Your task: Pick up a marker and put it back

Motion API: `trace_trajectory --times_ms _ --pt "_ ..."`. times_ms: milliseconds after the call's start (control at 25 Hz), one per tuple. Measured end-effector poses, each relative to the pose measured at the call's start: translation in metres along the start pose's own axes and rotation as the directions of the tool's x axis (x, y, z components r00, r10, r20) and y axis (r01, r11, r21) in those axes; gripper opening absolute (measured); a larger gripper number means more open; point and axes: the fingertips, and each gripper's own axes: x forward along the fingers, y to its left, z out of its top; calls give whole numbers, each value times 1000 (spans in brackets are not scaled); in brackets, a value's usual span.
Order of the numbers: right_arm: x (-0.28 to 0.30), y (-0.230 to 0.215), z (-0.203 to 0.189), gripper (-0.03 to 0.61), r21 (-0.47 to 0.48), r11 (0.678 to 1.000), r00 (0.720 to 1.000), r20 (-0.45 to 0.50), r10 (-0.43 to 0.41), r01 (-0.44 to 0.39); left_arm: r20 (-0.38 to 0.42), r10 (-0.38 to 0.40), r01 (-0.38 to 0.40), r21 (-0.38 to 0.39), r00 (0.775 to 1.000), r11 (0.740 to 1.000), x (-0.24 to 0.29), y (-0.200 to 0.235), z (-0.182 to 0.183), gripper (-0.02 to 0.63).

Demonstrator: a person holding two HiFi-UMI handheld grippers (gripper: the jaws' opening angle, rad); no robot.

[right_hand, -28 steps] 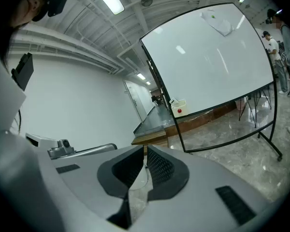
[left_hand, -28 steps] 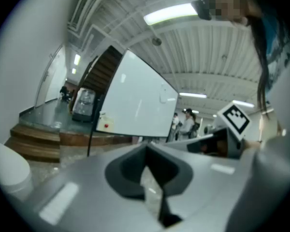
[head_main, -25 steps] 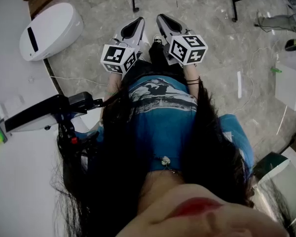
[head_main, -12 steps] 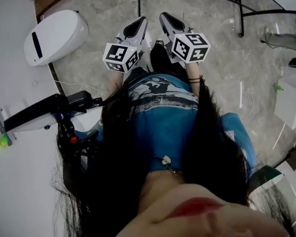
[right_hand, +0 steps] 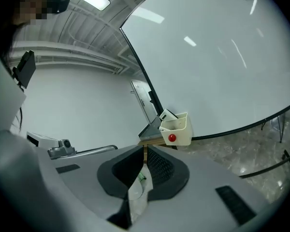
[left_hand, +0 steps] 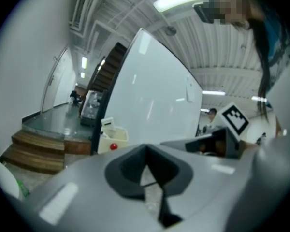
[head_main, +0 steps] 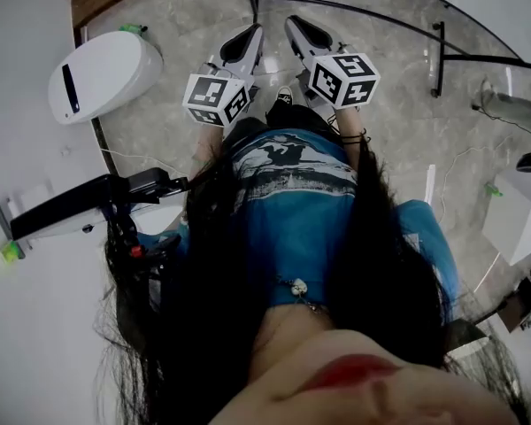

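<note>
Head view steeply down, gripper views facing outward, sharing cream tray (right_hand: 176,129) (on whiteboard (right_hand: 222,57))

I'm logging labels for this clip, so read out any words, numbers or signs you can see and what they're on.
No words or numbers are readable in any view.
Left cube, on the left hand-held gripper: black-and-white square code patterns, no letters.
Right cube, on the right hand-held gripper: the same.
Shirt print: a picture, no legible lettering.
</note>
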Motion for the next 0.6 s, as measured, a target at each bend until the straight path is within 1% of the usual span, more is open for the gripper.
trace_trajectory --times_ms 120,200,440,520,600 --pt "22 -29 13 26 16 1000 1000 -9 14 -13 -15 21 -21 0 1000 1000 30 13 2 2" --pt "36 -37 17 26 25 999 1000 -15 24 -24 -26 33 -33 1 999 999 40 23 3 2" --pt "58 -31 16 26 33 997 998 -22 66 -65 -34 71 -71 7 997 997 38 42 4 2" --pt "63 -31 14 28 19 998 997 -26 66 -65 -41 79 -79 5 996 997 36 48 0 2" --pt "65 -30 13 28 -21 998 998 -28 65 -65 -47 82 -82 2 995 997 35 50 -3 2"
